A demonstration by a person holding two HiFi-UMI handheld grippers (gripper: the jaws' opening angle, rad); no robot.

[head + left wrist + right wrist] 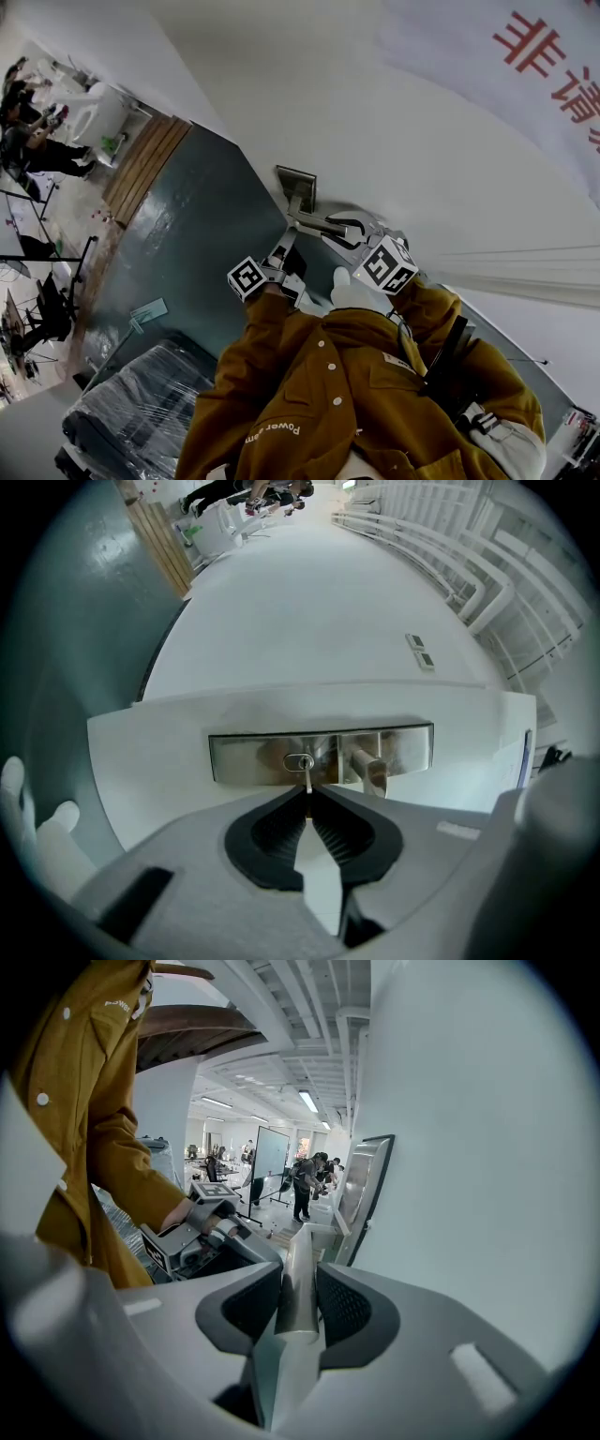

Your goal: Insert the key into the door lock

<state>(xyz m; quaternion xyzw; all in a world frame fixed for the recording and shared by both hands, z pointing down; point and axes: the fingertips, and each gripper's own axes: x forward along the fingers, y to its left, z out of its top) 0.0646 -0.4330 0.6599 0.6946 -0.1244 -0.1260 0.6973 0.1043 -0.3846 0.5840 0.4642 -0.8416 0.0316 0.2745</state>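
A steel lock plate (403, 747) with a small keyhole (299, 761) sits on the white door (300, 630). My left gripper (308, 797) is shut on a thin silver key (307, 780), whose tip is at the keyhole. The lever handle (368, 770) sticks out just right of the keyhole. In the right gripper view, my right gripper (298, 1309) is shut on that lever handle (302, 1246), with the lock plate (361, 1185) beyond it. In the head view the left gripper (284, 247) and the right gripper (339, 228) meet just below the lock plate (296, 180).
A dark grey wall panel (187, 244) flanks the white door (394, 112). A plastic-wrapped bundle (141, 403) lies low at the left. People and white chairs (89, 112) are far off in the room. The sleeve of a mustard jacket (103, 1129) fills the left of the right gripper view.
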